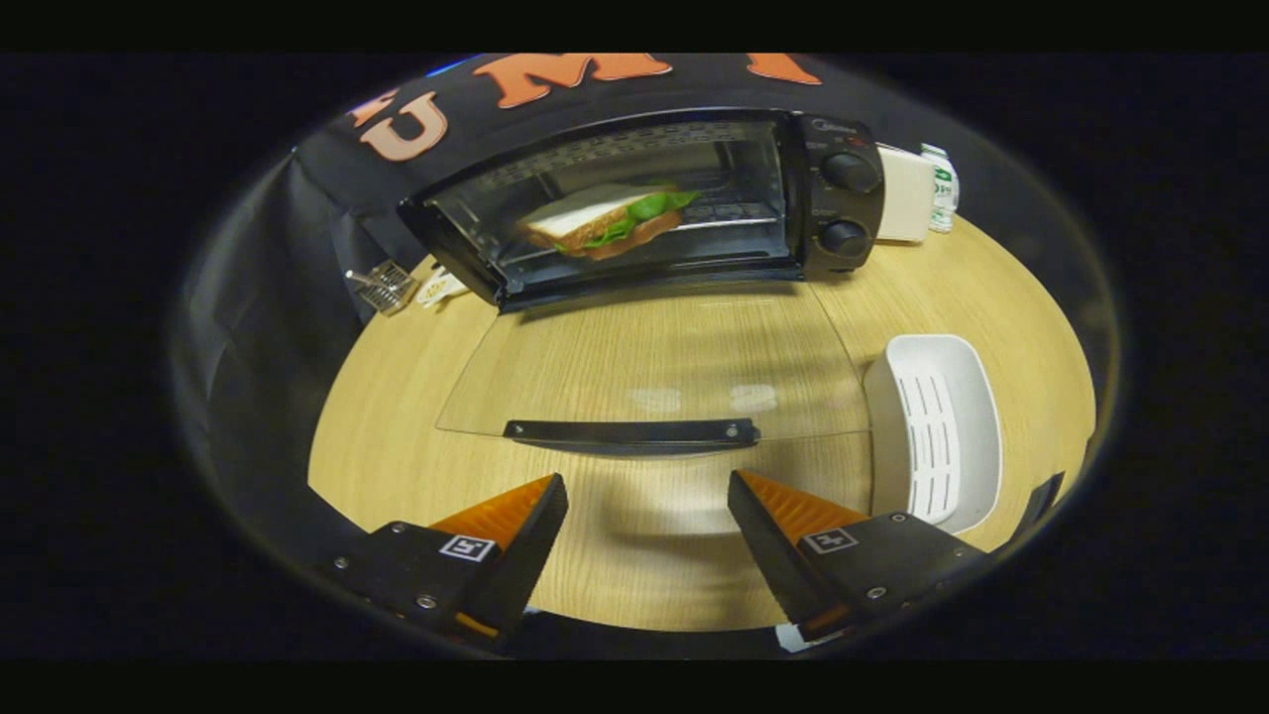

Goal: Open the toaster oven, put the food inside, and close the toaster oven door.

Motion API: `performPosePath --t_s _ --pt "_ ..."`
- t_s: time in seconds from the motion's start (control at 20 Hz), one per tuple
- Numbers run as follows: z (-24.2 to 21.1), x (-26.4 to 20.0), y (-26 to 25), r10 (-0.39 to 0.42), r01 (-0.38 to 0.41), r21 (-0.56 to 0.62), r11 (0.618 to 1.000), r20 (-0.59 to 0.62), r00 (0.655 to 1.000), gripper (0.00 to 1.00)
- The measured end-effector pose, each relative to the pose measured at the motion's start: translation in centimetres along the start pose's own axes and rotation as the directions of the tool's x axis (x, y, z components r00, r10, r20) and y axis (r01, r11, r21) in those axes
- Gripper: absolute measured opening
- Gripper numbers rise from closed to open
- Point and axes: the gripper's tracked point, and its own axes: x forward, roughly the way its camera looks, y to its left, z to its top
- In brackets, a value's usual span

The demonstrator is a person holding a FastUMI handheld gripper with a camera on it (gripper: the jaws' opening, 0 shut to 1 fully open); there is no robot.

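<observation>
Gaping empty, gripper (648, 496) faces door handle (632, 431); sandwich (607, 220) inside toaster oven (843, 198) beyond.

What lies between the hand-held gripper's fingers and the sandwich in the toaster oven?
In the gripper view, the open glass door, with its handle nearest the open hand-held gripper, lies flat before the sandwich in the toaster oven.
</observation>
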Motion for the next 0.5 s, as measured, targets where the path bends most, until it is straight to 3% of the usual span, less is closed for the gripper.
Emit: performPosePath --t_s 0.5 --pt "2.0 1.6 0.0 -0.001 0.004 -0.099 0.995 0.035 0.999 0.92"
